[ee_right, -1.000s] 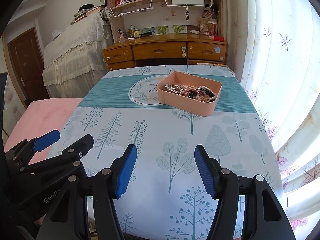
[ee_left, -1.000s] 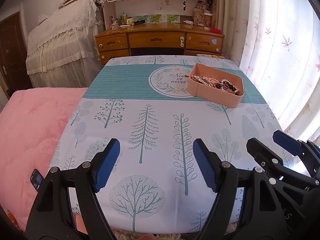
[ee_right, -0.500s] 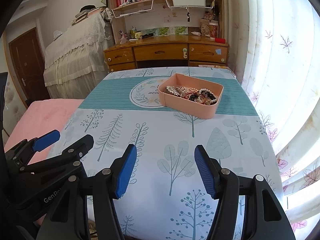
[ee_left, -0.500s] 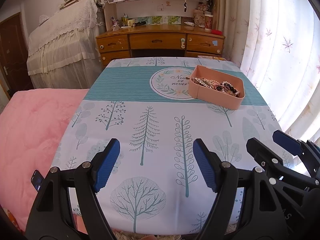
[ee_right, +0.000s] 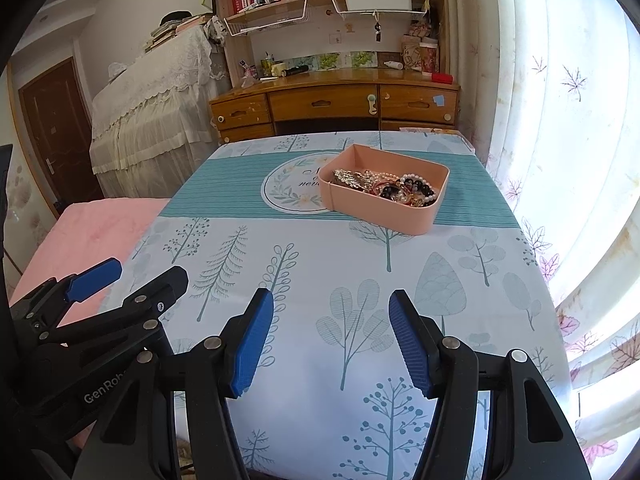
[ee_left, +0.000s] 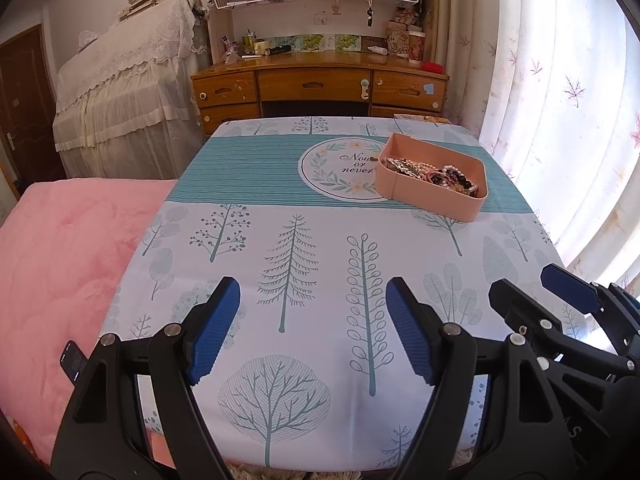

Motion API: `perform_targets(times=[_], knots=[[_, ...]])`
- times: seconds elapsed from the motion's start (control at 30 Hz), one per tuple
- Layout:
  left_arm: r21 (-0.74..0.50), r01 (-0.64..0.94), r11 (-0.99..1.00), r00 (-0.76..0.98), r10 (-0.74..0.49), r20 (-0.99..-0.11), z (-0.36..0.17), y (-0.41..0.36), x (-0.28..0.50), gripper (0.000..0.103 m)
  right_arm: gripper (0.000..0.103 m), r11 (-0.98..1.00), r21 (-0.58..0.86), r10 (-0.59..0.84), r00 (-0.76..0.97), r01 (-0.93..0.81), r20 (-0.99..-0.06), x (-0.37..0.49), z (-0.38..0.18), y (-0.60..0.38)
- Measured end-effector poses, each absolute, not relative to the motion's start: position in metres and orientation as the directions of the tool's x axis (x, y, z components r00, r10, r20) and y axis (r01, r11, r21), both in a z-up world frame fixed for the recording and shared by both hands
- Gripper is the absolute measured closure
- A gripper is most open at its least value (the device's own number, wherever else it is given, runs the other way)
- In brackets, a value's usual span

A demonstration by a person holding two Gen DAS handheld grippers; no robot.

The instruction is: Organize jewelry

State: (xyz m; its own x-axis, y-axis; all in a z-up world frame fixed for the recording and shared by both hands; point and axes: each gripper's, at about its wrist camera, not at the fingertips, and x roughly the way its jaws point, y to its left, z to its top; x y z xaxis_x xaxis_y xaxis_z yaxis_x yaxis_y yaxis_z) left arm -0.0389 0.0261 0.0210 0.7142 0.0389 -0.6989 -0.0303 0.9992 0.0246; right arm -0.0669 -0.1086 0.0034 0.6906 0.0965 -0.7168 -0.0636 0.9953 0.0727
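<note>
A pink rectangular tray (ee_left: 424, 196) (ee_right: 384, 210) stands on the far right part of the table, on a teal striped band of the cloth. Inside lies a tangle of jewelry (ee_left: 432, 170) (ee_right: 384, 186): pearl and dark bead strands and gold pieces. My left gripper (ee_left: 312, 312) hovers open over the near edge of the table, nothing between its blue pads. My right gripper (ee_right: 330, 320) is open beside it, also empty. Each gripper shows in the other's view: the right gripper (ee_left: 536, 288) at the right, the left gripper (ee_right: 136, 274) at the left. Both are well short of the tray.
The table (ee_left: 280, 264) carries a tree-print cloth (ee_right: 360, 300). A pink blanket (ee_left: 72, 260) lies to the left. Beyond stand a wooden desk (ee_left: 320, 84), bookshelves and a lace-covered piece of furniture (ee_left: 128, 100). A curtain (ee_left: 560, 120) hangs close on the right.
The views have tilted slightly, so the tray and desk sit a little lower in the picture. Both grippers keep the same opening and nothing on the table has moved.
</note>
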Motion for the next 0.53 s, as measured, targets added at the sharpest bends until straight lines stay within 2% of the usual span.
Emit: perform_targets(times=[0.53], knots=[[0.027, -0.033, 0.999, 0.718, 0.042, -0.695, 0.0186, 0.0196, -0.0404, 0.030, 0.042, 0.995, 0.078, 0.101, 0.688, -0.063, -0.718, -0.0658, -0.0001, -0.1060]])
